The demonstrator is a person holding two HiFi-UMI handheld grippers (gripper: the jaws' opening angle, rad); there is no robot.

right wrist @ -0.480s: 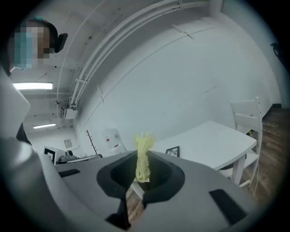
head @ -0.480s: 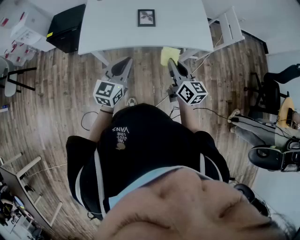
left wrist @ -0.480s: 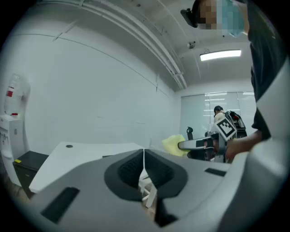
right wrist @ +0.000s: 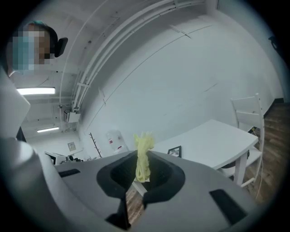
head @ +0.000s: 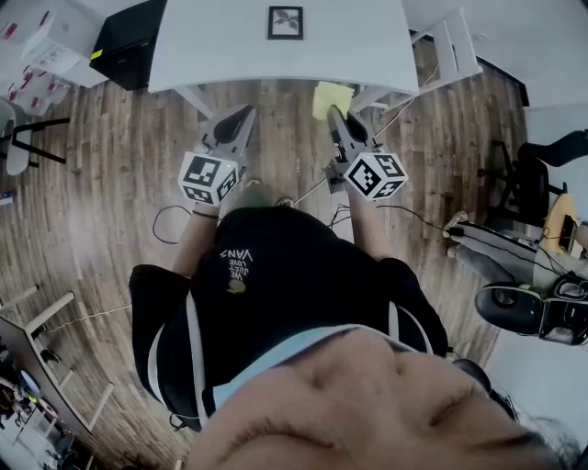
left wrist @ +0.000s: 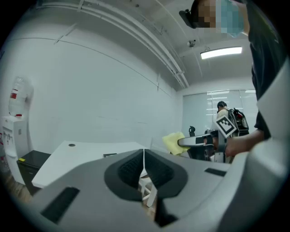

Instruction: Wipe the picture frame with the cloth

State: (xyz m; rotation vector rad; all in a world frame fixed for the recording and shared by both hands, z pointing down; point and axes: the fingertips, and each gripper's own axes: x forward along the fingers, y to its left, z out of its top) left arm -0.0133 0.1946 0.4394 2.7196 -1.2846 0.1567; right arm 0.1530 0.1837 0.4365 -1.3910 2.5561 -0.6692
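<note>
A small black picture frame (head: pixel 286 22) stands on the white table (head: pixel 367 46). It also shows in the right gripper view (right wrist: pixel 175 151) and, faintly, in the left gripper view (left wrist: pixel 110 155). My right gripper (head: pixel 336 116) is shut on a yellow cloth (head: pixel 332 96), held over the floor just short of the table's near edge. The cloth (right wrist: pixel 142 156) sticks up bunched between the jaws. My left gripper (head: pixel 243 117) is shut with nothing in it (left wrist: pixel 144 156), level with the right one and to its left. From it I see the cloth (left wrist: pixel 174 142) off to the right.
A black cabinet (head: pixel 129 41) stands left of the table and a white chair (head: pixel 455 46) at its right end. Cables lie on the wooden floor (head: pixel 110 184). Office chairs (head: pixel 542 184) and another person's legs are at the far right. A water dispenser (left wrist: pixel 13 131) stands by the wall.
Both grippers have edged slightly forward toward the table. The right gripper still holds the cloth and the left stays shut and empty.
</note>
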